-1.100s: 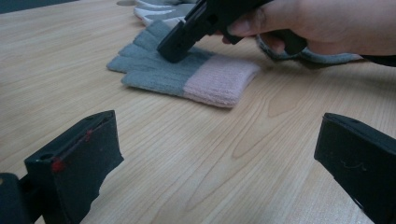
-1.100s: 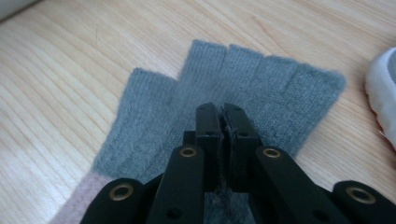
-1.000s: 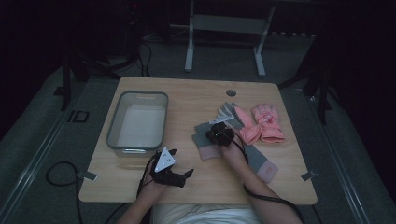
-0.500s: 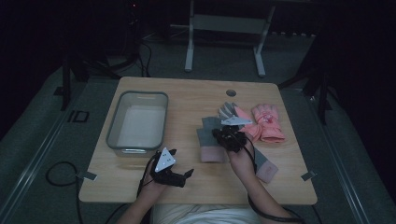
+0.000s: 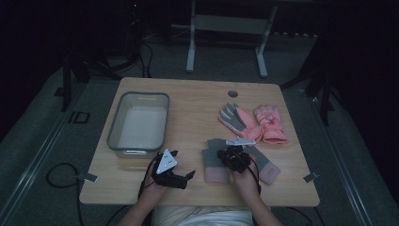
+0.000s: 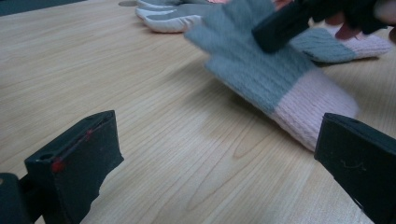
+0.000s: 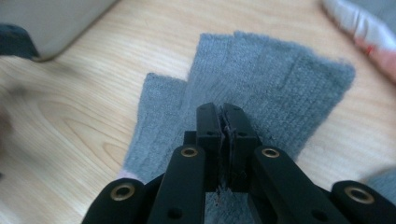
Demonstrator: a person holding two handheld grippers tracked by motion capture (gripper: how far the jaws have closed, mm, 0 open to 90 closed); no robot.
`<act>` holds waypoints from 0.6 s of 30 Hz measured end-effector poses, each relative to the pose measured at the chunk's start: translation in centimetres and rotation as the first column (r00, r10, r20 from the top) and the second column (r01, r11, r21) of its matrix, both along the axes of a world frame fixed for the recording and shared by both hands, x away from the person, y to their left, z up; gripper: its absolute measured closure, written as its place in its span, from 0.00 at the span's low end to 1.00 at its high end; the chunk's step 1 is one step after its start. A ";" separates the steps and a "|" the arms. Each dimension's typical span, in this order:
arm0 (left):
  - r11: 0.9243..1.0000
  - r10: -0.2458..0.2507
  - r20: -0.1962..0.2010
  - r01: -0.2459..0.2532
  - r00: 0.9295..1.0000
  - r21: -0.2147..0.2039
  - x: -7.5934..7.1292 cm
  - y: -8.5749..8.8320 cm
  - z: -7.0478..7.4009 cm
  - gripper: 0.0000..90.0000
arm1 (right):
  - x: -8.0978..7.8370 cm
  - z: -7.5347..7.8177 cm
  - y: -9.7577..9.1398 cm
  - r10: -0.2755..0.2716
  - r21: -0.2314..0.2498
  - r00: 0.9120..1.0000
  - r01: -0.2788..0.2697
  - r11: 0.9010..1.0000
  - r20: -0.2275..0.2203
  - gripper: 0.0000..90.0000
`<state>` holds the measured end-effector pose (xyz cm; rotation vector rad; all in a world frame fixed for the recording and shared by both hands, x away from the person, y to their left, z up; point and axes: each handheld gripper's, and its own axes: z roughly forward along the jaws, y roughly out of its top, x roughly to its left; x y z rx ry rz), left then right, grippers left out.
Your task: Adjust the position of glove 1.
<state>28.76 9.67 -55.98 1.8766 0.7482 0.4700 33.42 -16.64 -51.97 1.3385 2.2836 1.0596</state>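
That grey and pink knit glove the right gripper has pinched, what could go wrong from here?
The right gripper is shut on a thin pinch of the knit glove, so the loose knit could slip out or snag when lifted. The second knit glove lies close beside it and might get dragged along. The left gripper waits open nearby; the two grippers could bump if both go for the glove.

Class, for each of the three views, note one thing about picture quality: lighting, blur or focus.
High view: dim, the room around the table nearly black. Left gripper view: bright; the grey and pink knit glove is smeared by motion blur, as is the right tool above it, while the wood grain stays sharp. Right gripper view: the shut tool and glove are sharp, the tub at the top left soft.
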 end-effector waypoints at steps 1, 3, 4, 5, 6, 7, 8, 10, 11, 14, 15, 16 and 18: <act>1.000 0.000 0.000 0.000 1.000 0.001 0.0 0.0 0.0 0.00 | 0.1 -0.3 -0.1 -0.005 0.001 1.000 0.005 1.000 -0.005 0.96; 1.000 -0.001 0.000 0.001 1.000 0.001 0.0 0.0 0.0 0.00 | 0.2 -0.8 -0.2 -0.009 0.000 1.000 0.009 1.000 -0.014 0.96; 1.000 0.001 -0.001 -0.001 1.000 -0.001 0.0 0.0 0.0 0.00 | 0.4 -1.0 -0.2 -0.009 -0.001 1.000 0.009 1.000 -0.016 0.96; 1.000 0.001 -0.002 -0.001 1.000 -0.001 0.0 0.0 0.0 0.00 | 0.5 -1.3 -0.2 -0.010 -0.004 1.000 0.010 1.000 -0.021 0.96; 1.000 0.000 -0.002 0.000 1.000 0.000 0.0 0.0 0.0 0.00 | 0.7 -1.5 -0.2 -0.008 -0.009 1.000 0.008 1.000 -0.022 0.96; 1.000 0.000 -0.001 0.000 1.000 0.001 0.0 0.0 0.0 0.00 | 0.8 -1.7 -0.2 -0.007 -0.014 1.000 0.007 1.000 -0.025 0.95; 1.000 -0.001 0.000 0.001 1.000 0.003 0.0 0.0 0.0 0.00 | 0.9 -1.9 -0.2 -0.009 -0.016 1.000 0.008 1.000 -0.029 0.95; 1.000 -0.002 0.000 0.002 1.000 0.003 0.0 0.0 0.0 0.00 | 1.1 -2.6 -0.2 -0.015 -0.023 0.999 0.014 1.000 -0.039 0.94; 1.000 -0.002 -0.001 0.002 1.000 0.004 0.0 0.0 0.0 0.00 | 1.1 -2.8 -0.3 -0.017 -0.018 0.999 0.016 1.000 -0.041 0.94; 1.000 -0.002 0.000 0.002 1.000 0.004 0.0 0.0 0.0 0.00 | 1.1 -2.9 -0.3 -0.018 -0.013 0.999 0.018 1.000 -0.031 0.91; 1.000 -0.002 0.000 0.002 1.000 0.002 0.0 0.0 0.0 0.00 | 1.1 -2.8 -0.4 -0.019 -0.011 0.999 0.019 1.000 -0.032 0.89; 1.000 -0.002 0.000 0.002 1.000 0.001 0.0 0.0 0.0 0.00 | 1.1 -2.6 -0.4 -0.019 -0.010 0.999 0.019 1.000 -0.029 0.87; 1.000 -0.002 -0.001 0.002 1.000 0.003 0.0 0.0 0.0 0.00 | 1.2 -1.9 -0.8 -0.006 -0.015 1.000 0.006 1.000 -0.005 0.83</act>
